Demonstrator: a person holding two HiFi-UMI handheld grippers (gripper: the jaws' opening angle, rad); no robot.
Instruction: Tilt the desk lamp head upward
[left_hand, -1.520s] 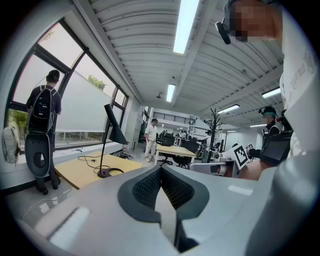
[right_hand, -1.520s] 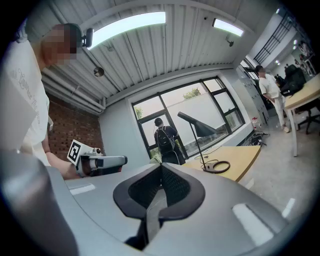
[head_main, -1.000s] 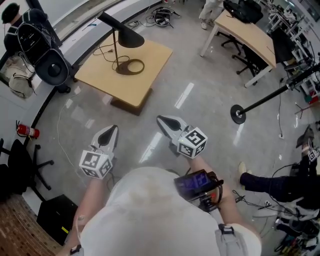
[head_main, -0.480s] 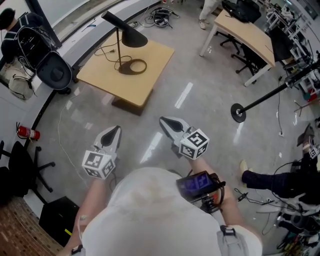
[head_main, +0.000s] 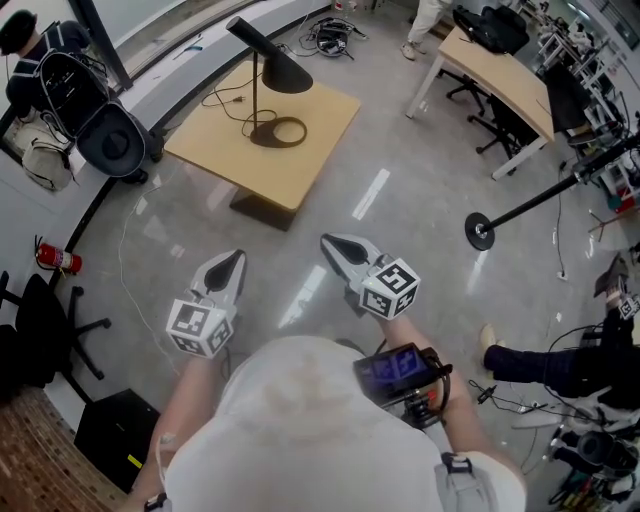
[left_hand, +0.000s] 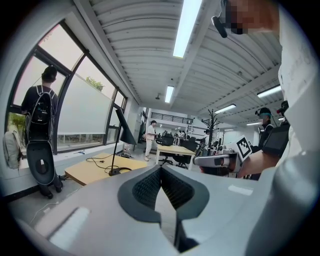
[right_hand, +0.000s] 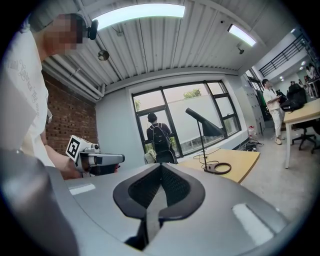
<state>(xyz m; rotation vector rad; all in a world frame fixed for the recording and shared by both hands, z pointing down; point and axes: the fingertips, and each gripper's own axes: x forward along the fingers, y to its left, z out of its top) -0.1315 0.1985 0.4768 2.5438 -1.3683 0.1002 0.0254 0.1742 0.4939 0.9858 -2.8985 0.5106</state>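
Note:
A black desk lamp (head_main: 268, 70) with a cone head and ring base (head_main: 278, 132) stands on a low wooden table (head_main: 318, 130) at the far side of the floor; its head points downward. It also shows as a lamp (left_hand: 124, 131) in the left gripper view and a lamp (right_hand: 206, 126) in the right gripper view. My left gripper (head_main: 230, 262) and right gripper (head_main: 330, 242) are both shut and hold nothing, well short of the table, over bare floor. In each gripper view the jaws meet at their tips.
A person with a backpack (head_main: 55, 75) stands by the window at the left, a black chair (head_main: 112, 143) beside them. A second desk (head_main: 500, 65) with chairs is at the back right. A black stand (head_main: 480, 228) lies on the floor right; cables (head_main: 330, 35) lie beyond the table.
The table and lamp have shifted slightly right and down in the head view as the person comes nearer. Both grippers stay shut and hold the same pose.

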